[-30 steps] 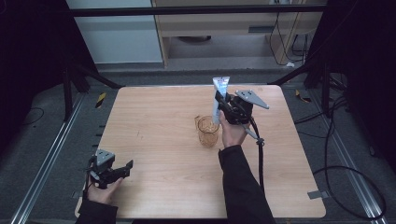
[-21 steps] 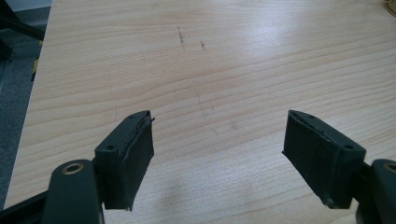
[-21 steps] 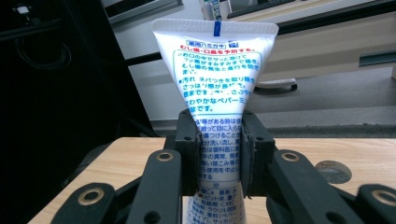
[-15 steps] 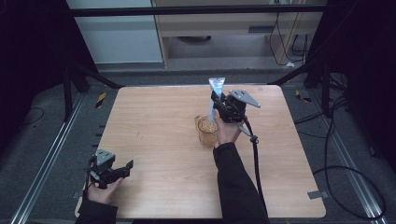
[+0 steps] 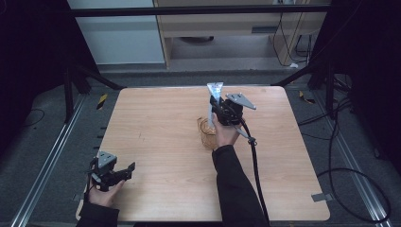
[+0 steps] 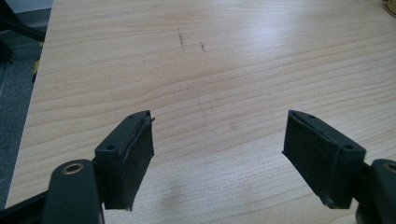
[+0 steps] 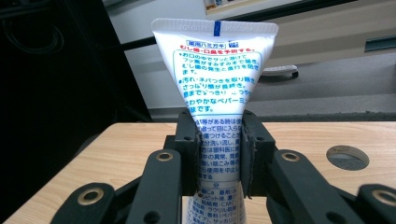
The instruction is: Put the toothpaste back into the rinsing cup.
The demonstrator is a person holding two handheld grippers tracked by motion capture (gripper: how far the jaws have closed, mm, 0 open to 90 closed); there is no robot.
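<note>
Tube (image 7: 215, 88): pinched upright in my right fingers (image 7: 219, 158), just above cup (image 5: 208, 133). Left fingers (image 6: 224, 158): spread, idle, well apart on tabletop (image 5: 156, 123). Risk: tube clips rim, tipping cup.

White tube (image 7: 215, 79) — blue print, red line

right tool (image 5: 213, 105) | tube (image 5: 215, 93) carried slightly up-table, away from the person | now beyond cup (image 5: 206, 133)

One toothpaste tube (image 7: 215, 84), one clear cup (image 5: 206, 133), two tongs, one table (image 5: 156, 123).
</note>
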